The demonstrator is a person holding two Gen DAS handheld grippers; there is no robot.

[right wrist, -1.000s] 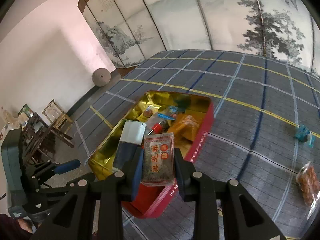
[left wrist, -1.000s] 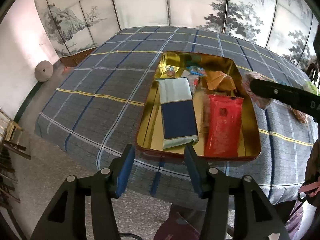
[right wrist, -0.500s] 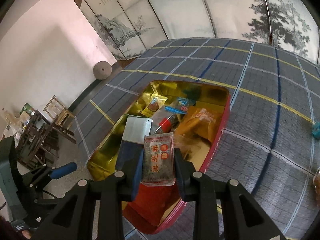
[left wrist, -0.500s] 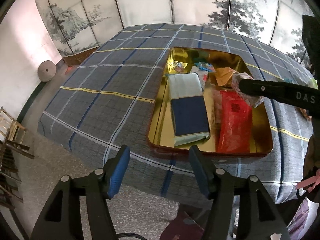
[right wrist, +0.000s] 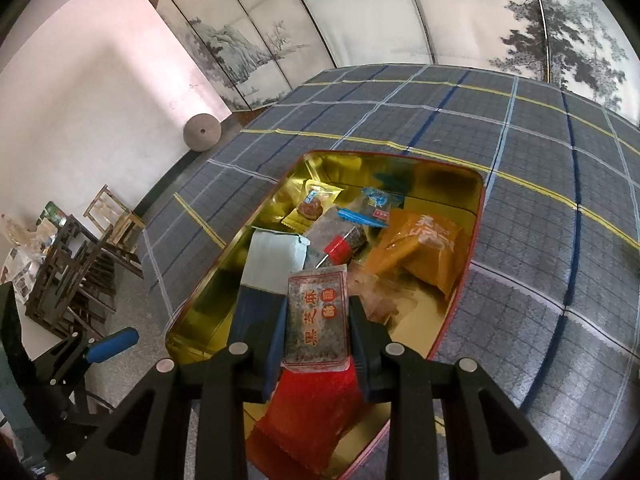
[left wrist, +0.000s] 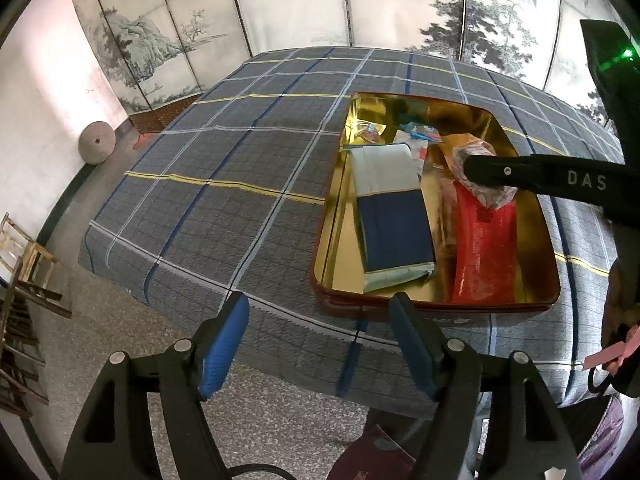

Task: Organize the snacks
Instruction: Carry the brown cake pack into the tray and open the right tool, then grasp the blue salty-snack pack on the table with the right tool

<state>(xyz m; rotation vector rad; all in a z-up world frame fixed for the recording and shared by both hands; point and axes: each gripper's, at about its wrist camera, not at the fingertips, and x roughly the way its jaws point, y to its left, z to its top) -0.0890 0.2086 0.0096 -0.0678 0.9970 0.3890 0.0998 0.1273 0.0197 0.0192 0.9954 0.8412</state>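
My right gripper (right wrist: 316,330), black with blue pads, pinches a clear snack packet (right wrist: 316,320) printed in red; beneath lies a red pouch (right wrist: 312,412) in the gold-lined, red-rimmed tin (right wrist: 472,248), beside an orange pack (right wrist: 420,248), on grey plaid tablecloth (right wrist: 520,152)

Both views bright, even, diffuse daylight; shadows soft and faint, with only a weak one under the tablecloth (left wrist: 224,184) edge on the floor. Strong fisheye distortion: screen panels (right wrist: 360,12) and cloth grid bow toward dark vignetted corners. Gold tray (left wrist: 340,216) interior gives mirror-like glare and reflections; a green indicator light (left wrist: 627,54) flares at upper right of left view; focus sharp overall, slight softness at the rims.
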